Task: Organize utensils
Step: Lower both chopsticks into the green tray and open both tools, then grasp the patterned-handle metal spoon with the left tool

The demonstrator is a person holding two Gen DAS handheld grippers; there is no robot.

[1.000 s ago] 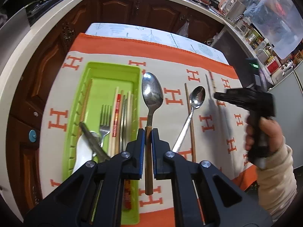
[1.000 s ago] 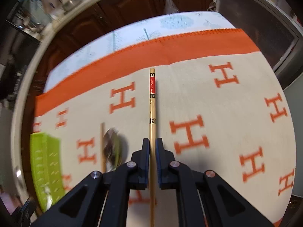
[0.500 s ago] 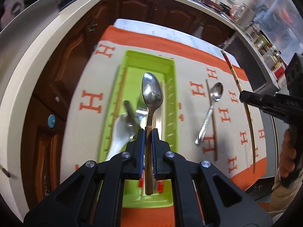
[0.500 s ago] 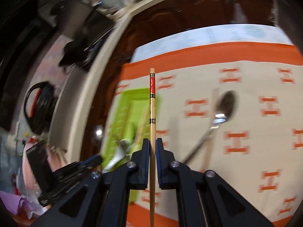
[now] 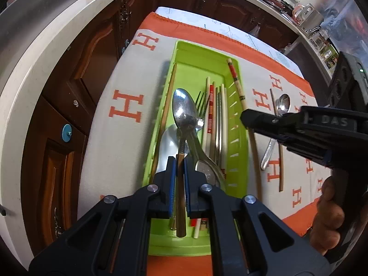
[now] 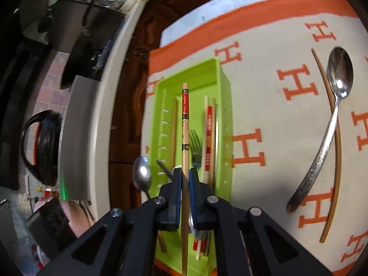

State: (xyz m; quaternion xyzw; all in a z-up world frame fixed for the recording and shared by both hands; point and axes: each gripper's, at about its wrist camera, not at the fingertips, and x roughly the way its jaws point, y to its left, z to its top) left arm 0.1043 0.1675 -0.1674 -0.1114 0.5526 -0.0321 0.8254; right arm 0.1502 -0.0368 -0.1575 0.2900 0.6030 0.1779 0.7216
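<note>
We found the left gripper (image 5: 180, 161) clamped on a spoon (image 5: 184, 112) and the right gripper (image 6: 185, 177) clamped on a chopstick (image 6: 185, 124), both above the green tray (image 5: 239, 161). In our judgement each should be lowered parallel to the utensils already inside before the jaws part.

Orange-and-cream H-patterned cloth (image 5: 128, 87), dark wooden cabinets (image 5: 96, 53)

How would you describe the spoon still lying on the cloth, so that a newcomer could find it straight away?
Start at the green tray on the H-patterned cloth, then look to the bare cloth on its right. There a silver spoon lies beside a plain brown chopstick. Unlike the wooden-handled spoon in the left tool, it is all metal and held by nothing.
</note>
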